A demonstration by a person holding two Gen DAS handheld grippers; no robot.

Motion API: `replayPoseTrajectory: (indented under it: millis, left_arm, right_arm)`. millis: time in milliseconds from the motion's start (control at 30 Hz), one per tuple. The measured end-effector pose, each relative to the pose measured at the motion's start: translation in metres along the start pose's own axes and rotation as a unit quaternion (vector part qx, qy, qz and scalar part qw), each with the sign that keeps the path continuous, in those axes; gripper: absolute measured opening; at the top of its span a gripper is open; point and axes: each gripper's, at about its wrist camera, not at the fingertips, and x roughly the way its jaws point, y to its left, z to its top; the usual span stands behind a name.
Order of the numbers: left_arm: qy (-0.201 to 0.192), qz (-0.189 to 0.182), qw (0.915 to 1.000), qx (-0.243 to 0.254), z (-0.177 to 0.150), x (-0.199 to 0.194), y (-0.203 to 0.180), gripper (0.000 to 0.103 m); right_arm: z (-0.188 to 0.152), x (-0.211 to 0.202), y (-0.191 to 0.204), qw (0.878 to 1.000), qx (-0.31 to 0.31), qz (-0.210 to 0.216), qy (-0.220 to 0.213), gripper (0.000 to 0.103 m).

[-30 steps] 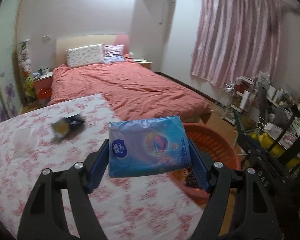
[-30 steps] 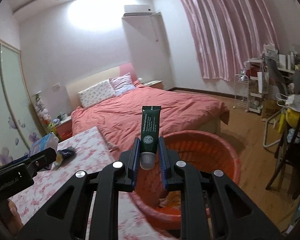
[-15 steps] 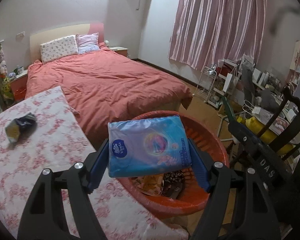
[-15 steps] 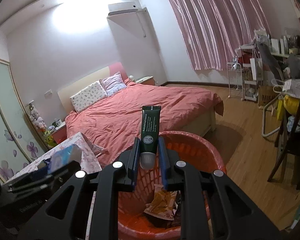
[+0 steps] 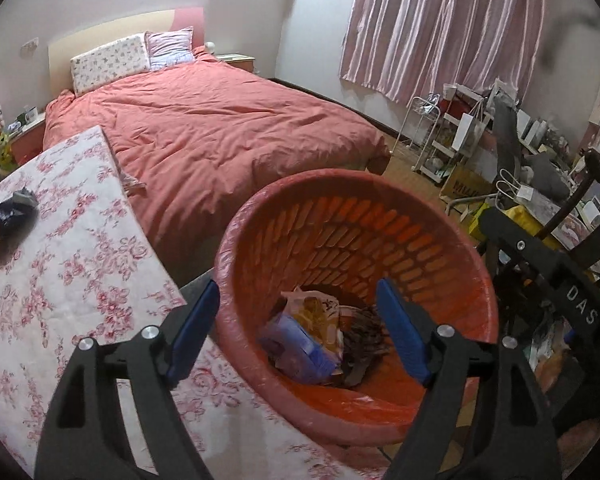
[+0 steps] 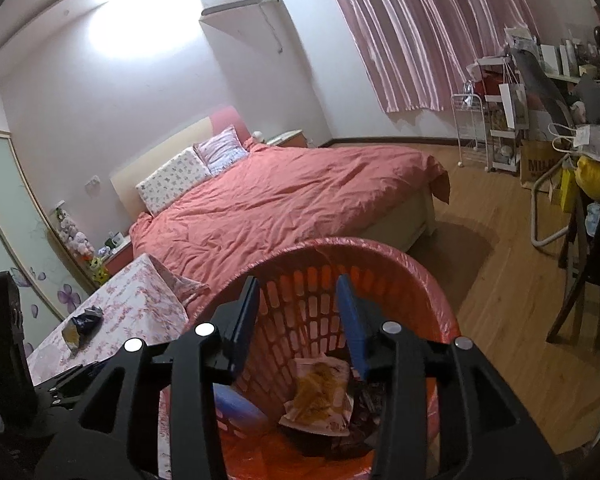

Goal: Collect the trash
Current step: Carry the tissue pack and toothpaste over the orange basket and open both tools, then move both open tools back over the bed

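- Where a second ago the left hand-held gripper (image 5: pixel 296 332) pinched a blue tissue pack (image 5: pixel 296 346) and the right hand-held gripper (image 6: pixel 296 320) a dark green tube, both now hang empty over the orange basket (image 5: pixel 380 184).
- The left one's jaws are opening, spread wide with nothing between them; the tissue pack lies in the bottom of the basket, against a yellow-and-white wrapper (image 5: pixel 320 312).
- The right one's jaws are opening too, with only bare basket wall seen between them. The tube is gone from its grip; I cannot pick it out among the litter below, though it has most likely dropped in.
- For the task, this reads as two more pieces binned and both grippers free for the next pick.
- Counted: one basket; two hand-held grippers; one tissue pack, one yellow-and-white wrapper and a dark crumpled heap (image 5: pixel 364 330) inside, too tangled to count.
- One piece of trash is left in view: a dark crumpled wrapper (image 5: pixel 12 210) on the flowered worktop (image 5: pixel 84 264), well apart from the basket.
- One bed (image 5: pixel 220 128) behind, with two pillows.
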Motion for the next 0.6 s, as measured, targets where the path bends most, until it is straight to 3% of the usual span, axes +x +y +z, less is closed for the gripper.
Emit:
replayPoseTrajectory:
  millis: [300,600]
  left_arm:
    - [-0.002,0.053,0.9986,-0.009,-0.007,-0.017,0.032,0.081]
    - [-0.004,0.120,0.9918,-0.044,-0.021,-0.045,0.094,0.082]
  right_arm:
    - [0.002,-0.001,0.019,1.000,-0.025,0.005,0.006,0.049]
    - [-0.001,0.005,0.054,0.997,-0.065,0.021,0.034,0.052]
